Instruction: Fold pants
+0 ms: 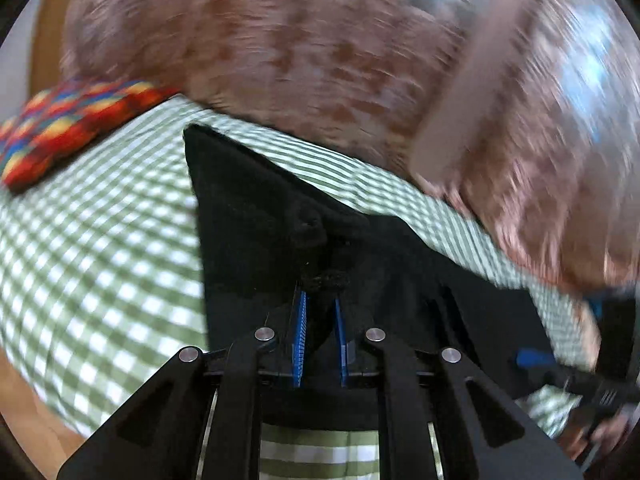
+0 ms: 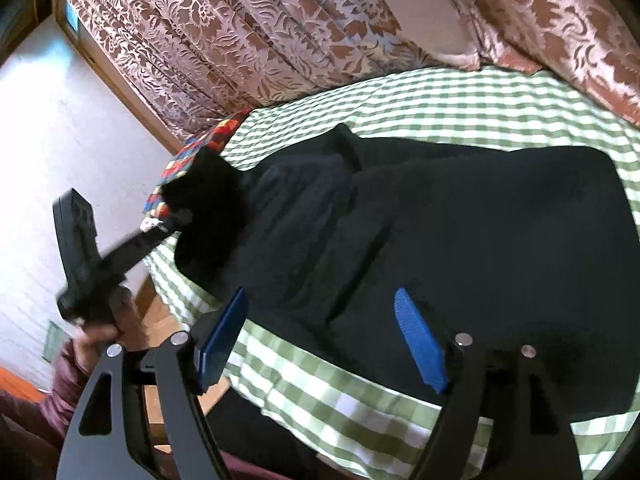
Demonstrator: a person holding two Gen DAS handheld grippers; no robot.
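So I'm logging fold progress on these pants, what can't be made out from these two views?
- Left wrist view: the patterned pink curtain is motion-blurred.
- Left wrist view: the right gripper is cut off at the edge and blurred.
- Right wrist view: the left gripper tips are buried in the black fabric pants.
- Right wrist view: the pants' near edge is hidden behind the right gripper.

Both wrist views close, sharing pants point(image 1: 248, 216)

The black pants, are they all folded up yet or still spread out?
Mostly spread out. The black pants lie wide across the checked cloth, and the left gripper is pinching one bunched end, lifted off the cloth.
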